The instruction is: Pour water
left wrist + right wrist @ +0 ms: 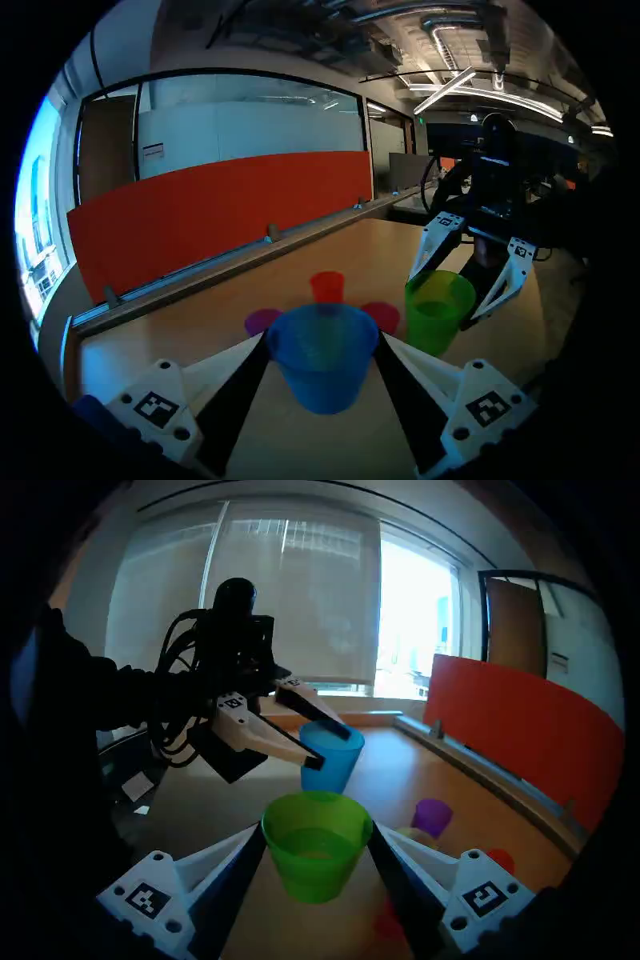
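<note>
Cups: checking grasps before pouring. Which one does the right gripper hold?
The green cup, clamped in the right gripper; the blue cup is in the left gripper.

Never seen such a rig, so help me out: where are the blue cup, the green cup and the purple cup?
blue cup point(324, 376): left gripper view, on its front wall.
green cup point(316, 872): right gripper view, on its front wall.
purple cup point(433, 816): right gripper view, on its side.
</note>
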{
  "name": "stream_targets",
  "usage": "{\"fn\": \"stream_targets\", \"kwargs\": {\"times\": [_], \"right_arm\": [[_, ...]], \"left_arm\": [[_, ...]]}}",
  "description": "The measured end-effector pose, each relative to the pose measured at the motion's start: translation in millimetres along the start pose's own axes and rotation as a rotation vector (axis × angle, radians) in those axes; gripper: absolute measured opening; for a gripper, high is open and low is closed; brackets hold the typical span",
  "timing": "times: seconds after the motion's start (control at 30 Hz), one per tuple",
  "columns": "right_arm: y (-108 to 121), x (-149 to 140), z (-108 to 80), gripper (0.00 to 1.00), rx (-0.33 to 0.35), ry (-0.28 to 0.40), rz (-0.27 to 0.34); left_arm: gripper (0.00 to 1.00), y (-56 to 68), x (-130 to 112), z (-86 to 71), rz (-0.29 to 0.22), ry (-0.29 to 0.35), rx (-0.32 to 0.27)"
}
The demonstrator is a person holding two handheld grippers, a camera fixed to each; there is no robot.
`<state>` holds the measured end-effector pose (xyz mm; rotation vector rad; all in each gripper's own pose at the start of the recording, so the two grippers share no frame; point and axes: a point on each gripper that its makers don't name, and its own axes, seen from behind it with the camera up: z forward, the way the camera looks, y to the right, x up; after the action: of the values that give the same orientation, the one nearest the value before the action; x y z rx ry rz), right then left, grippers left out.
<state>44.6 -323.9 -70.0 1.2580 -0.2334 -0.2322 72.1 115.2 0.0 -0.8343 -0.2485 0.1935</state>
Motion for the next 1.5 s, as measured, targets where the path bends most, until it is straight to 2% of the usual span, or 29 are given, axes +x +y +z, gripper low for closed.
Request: {"fn": "stream_targets", "kwargs": {"times": [0.4, 0.7, 1.5], "right_arm": [[2, -27, -9.8, 0.91, -0.006, -0.066, 0.008], [4, -38, -13.6, 0.92, -0.008, -0.089, 0.025], [-1, -71, -20.4, 0.92, -0.009, -0.159, 0.052]], "left_arm": [[0.89, 14.3, -24, 11.7, 0.016, -0.047, -0.027], [0.89, 19.4, -37, 19.0, 0.016, -0.07, -0.027], [0.89, 44.2, -68, 25.6, 0.057, -0.144, -0.077]]}}
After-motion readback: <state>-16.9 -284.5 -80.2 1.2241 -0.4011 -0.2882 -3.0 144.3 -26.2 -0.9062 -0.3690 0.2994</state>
